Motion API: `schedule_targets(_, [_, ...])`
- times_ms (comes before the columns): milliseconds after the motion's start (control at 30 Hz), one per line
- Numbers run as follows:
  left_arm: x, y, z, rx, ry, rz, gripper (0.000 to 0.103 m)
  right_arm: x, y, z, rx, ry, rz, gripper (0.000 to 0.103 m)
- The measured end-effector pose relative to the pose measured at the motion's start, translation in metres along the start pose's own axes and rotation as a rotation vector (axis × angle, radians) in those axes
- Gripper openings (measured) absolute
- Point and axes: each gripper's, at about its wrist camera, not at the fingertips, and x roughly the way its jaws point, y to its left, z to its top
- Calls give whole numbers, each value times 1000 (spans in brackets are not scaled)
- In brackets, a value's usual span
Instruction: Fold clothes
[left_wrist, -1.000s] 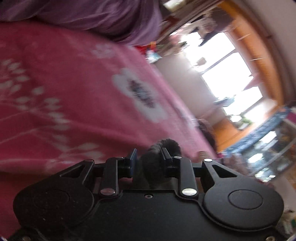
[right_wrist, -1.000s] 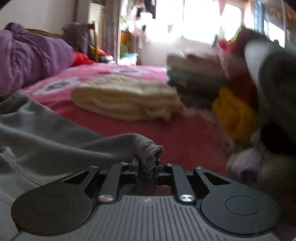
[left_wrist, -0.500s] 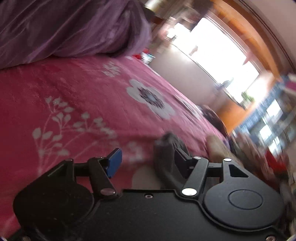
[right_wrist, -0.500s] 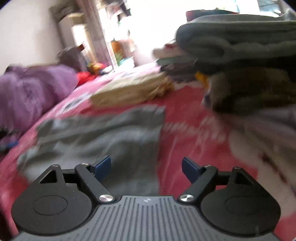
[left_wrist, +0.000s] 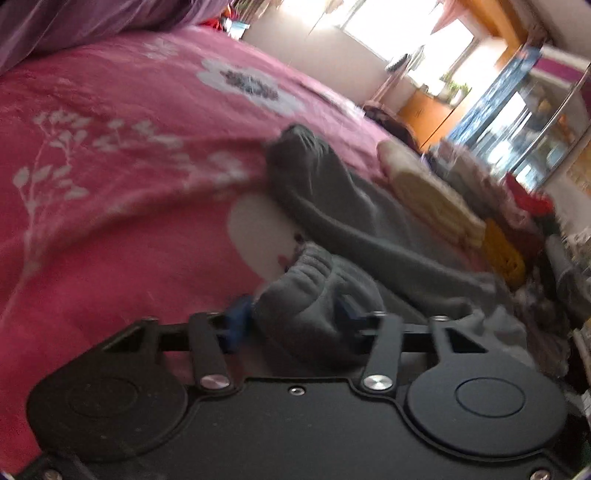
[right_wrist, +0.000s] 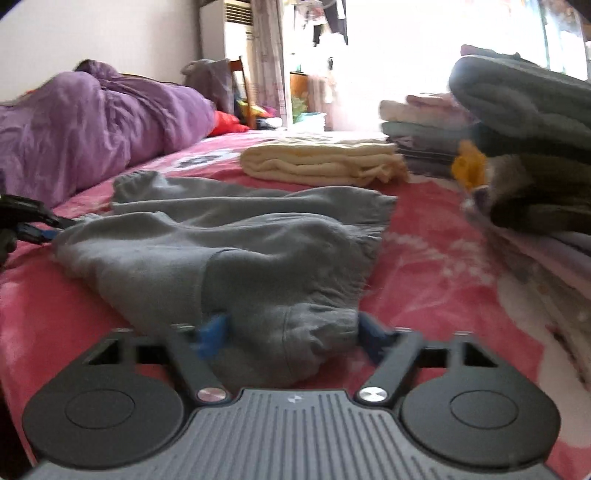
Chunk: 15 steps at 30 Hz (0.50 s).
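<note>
Here, the grey sweatpants lie spread on the pink bed. The left gripper and right gripper both straddle bunched fabric, fingers parted.

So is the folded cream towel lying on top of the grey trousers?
No, the cream towel lies on the pink bedspread behind the grey trousers, apart from them.
</note>
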Motion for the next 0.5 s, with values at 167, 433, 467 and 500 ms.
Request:
schedule_targets(167, [-25, 6, -18, -183, 30, -90, 26, -12, -7, 4, 46, -26, 111, 35])
schedule_targets(433, [-75, 22, -73, -619, -58, -319, 29, -24, -37, 1, 255, -48, 255, 35])
schedule_targets(467, [-68, 27, -74, -666, -87, -315, 30, -16, -43, 0, 303, -46, 235, 34])
schedule_targets(500, [-61, 33, -73, -709, -114, -306, 30, -9, -49, -1, 351, -44, 215, 33])
